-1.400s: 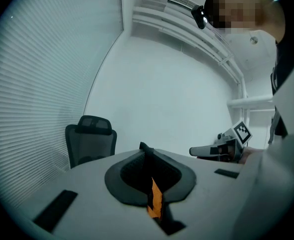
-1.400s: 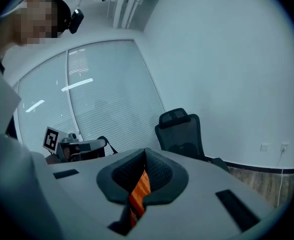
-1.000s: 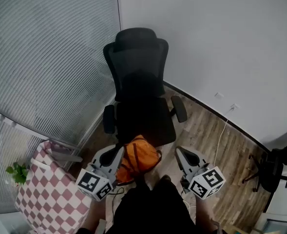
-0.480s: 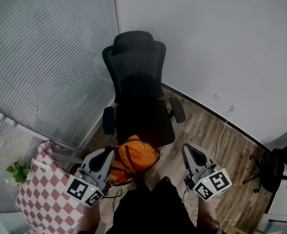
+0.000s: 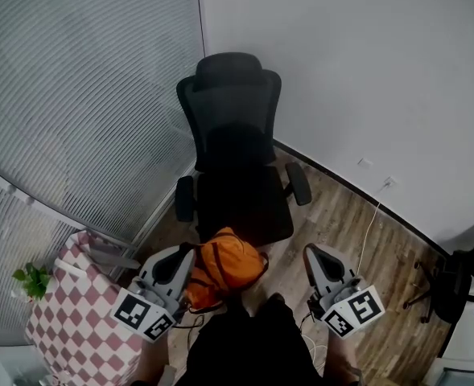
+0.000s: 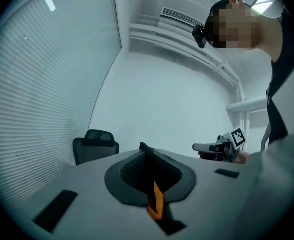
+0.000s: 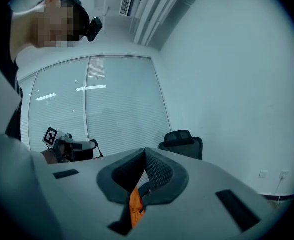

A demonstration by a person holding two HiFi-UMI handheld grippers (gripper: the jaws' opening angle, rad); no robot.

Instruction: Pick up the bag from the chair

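Note:
An orange bag [image 5: 224, 265] hangs just in front of the black office chair [image 5: 237, 199], off its seat and close to the person's dark legs. My left gripper [image 5: 187, 256] touches the bag's left side; in the left gripper view its jaws [image 6: 146, 151] are shut, with a dark strap end poking from the tip and an orange strip [image 6: 155, 204] low between them. My right gripper [image 5: 313, 256] is off to the right, apart from the bag, its jaws [image 7: 146, 154] shut. An orange scrap [image 7: 135, 205] shows at their base; I cannot tell what it is.
Window blinds [image 5: 76, 95] run along the left, a white wall [image 5: 365, 79] behind the chair. A pink-and-white checked cloth [image 5: 80, 312] and a small plant [image 5: 29, 284] lie at the lower left. A white cable [image 5: 367, 223] crosses the wood floor; another chair's base [image 5: 446, 284] stands at the right.
Both grippers have drawn back a little toward the person. The orange bag has come along with the left one, slightly farther from the chair seat.

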